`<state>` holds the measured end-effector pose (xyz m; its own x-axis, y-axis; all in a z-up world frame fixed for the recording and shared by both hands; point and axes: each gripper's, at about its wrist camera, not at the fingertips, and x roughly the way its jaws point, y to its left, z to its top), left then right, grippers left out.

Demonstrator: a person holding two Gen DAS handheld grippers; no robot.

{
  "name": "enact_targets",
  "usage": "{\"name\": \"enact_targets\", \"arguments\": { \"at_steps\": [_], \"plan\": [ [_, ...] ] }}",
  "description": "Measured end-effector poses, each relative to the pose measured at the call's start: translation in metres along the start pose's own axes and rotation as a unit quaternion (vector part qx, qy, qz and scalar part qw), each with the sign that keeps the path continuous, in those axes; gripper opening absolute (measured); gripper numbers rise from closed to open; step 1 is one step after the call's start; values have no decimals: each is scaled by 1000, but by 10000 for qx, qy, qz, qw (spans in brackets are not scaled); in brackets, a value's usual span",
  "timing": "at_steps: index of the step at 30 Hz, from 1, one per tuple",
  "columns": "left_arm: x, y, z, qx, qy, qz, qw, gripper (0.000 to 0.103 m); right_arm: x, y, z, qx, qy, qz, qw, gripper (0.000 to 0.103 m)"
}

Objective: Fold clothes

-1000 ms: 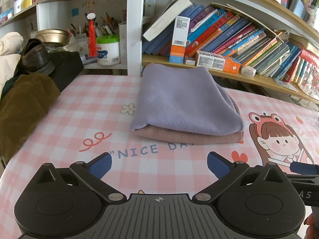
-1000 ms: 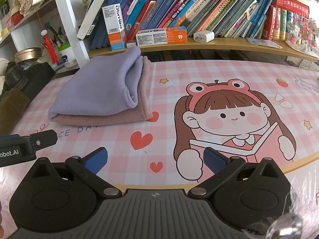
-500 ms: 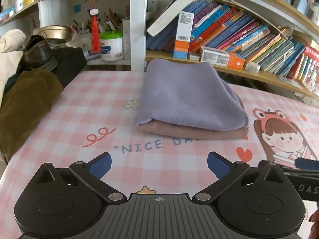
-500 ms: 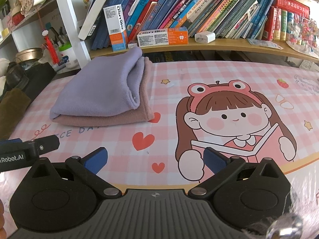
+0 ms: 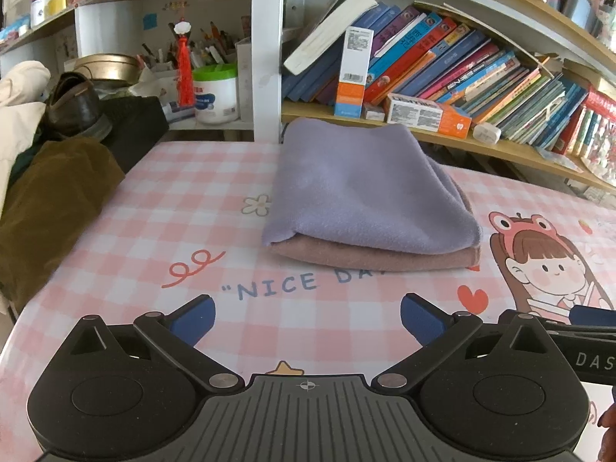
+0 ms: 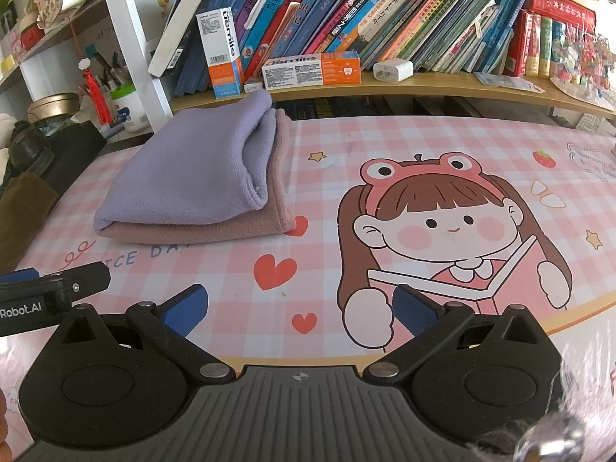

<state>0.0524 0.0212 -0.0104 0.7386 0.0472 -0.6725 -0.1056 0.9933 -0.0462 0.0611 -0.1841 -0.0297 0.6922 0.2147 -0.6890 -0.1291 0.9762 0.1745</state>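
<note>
Folded lilac fleece cloth (image 5: pixel 369 188) lies atop folded dusty-pink cloth (image 5: pixel 377 260) on pink checked tablecloth (image 5: pixel 184 200); left gripper (image 5: pixel 307 319) and right gripper (image 6: pixel 299 310) spread, empty.

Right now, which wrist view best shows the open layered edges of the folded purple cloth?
The right wrist view: the purple cloth shows its curled, layered edges on its right side, above the pink cloth. The left wrist view shows the purple cloth mostly as a smooth top and front fold, those edges barely visible.
</note>
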Motion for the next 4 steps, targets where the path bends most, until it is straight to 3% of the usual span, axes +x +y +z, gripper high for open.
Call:
{"name": "enact_targets", "arguments": {
  "at_steps": [4],
  "plan": [
    [0, 0, -1, -1, 7, -6, 10000, 103, 1, 0, 0, 4, 5, -1, 10000, 103]
  ]
}}
